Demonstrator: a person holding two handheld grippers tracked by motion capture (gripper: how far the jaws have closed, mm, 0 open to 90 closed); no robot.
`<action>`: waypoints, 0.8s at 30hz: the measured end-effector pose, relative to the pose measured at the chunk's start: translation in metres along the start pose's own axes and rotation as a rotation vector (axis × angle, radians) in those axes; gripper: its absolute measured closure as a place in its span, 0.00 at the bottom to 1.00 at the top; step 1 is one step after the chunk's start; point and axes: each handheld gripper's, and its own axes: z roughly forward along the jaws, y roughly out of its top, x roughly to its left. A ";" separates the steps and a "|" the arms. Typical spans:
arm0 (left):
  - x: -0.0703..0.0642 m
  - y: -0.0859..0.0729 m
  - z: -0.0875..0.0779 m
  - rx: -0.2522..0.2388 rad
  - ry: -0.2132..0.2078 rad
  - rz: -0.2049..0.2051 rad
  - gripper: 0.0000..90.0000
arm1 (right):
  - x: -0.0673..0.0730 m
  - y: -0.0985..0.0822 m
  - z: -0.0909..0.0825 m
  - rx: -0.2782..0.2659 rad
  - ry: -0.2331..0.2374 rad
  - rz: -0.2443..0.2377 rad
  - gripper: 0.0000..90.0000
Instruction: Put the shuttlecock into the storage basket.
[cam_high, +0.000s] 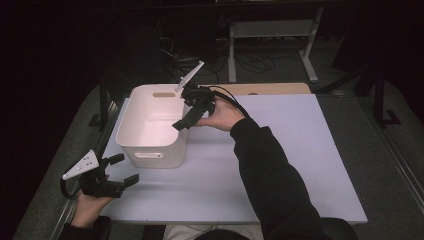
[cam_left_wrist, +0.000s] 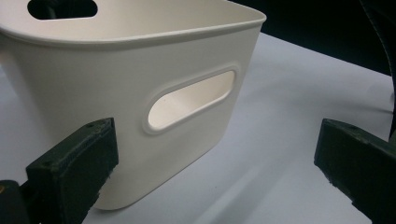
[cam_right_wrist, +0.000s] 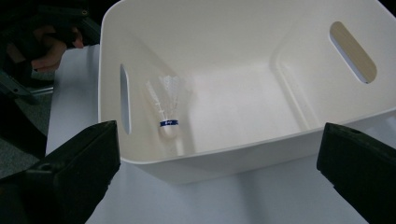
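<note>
A white plastic bin (cam_high: 131, 142) with handle slots stands on the left half of the pale table (cam_high: 290, 150). Inside the bin (cam_right_wrist: 233, 42) a white shuttlecock (cam_right_wrist: 169, 109) with a blue band rests against the wall by a handle slot, cork end down. My right gripper (cam_high: 189, 109) hovers over the bin's right rim, and its jaws (cam_right_wrist: 219, 135) are open with nothing between them. My left gripper (cam_high: 125, 169) rests near the table's front left corner, open and empty. It faces the bin's near wall (cam_left_wrist: 93, 93) and handle slot (cam_left_wrist: 191, 100).
A wooden board (cam_high: 272, 89) lies beyond the table's far edge, with a metal frame (cam_high: 310, 50) and cables on the dark floor behind. The person's other hand (cam_right_wrist: 51, 46) shows past the bin in the right gripper view. The table's right half is bare.
</note>
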 end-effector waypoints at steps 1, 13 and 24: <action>0.000 0.000 0.000 0.000 0.000 0.000 0.00 | 0.000 -0.001 -0.002 -0.005 -0.005 0.002 0.00; 0.000 0.000 0.000 0.001 0.001 0.000 0.00 | -0.004 -0.017 -0.014 -0.033 -0.024 0.018 0.00; 0.000 0.000 0.000 0.004 0.002 0.002 0.00 | -0.007 -0.031 -0.025 -0.046 -0.037 0.034 0.00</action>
